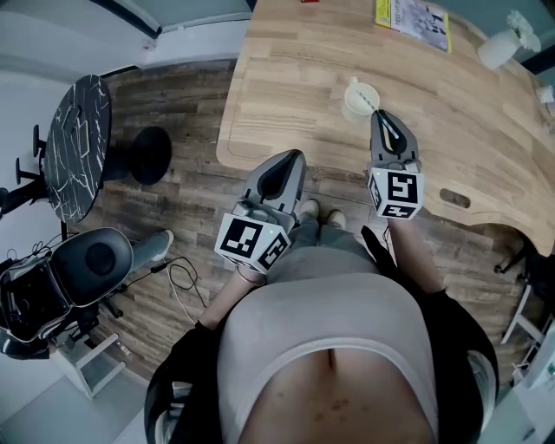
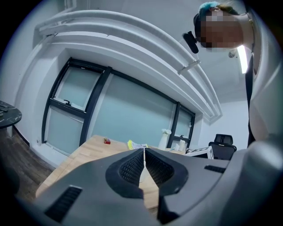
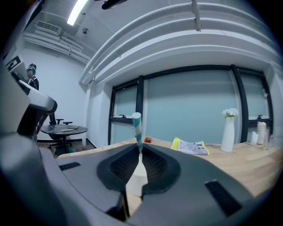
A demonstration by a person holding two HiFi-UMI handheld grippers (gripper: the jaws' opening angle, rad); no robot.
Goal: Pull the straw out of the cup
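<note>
A white cup (image 1: 358, 98) stands on the wooden table (image 1: 286, 78) near its front edge. A teal-and-white striped straw (image 3: 137, 127) rises out of it. My right gripper (image 1: 378, 114) is shut on the straw just above the cup (image 3: 136, 178), which shows pale between the jaws. In the head view the straw (image 1: 371, 103) runs as a thin line from the cup to the jaw tips. My left gripper (image 1: 295, 154) is shut and holds nothing. It hangs to the left of the cup, at the table's front edge. Its jaws (image 2: 144, 151) meet in a closed line.
A yellow leaflet (image 1: 414, 19) and a white vase (image 1: 503, 43) lie at the table's far side, with a small red object (image 3: 147, 140) beyond the cup. Left of the table stand a round black marbled table (image 1: 78, 143) and an office chair (image 1: 82, 264); cables (image 1: 186, 282) lie on the floor.
</note>
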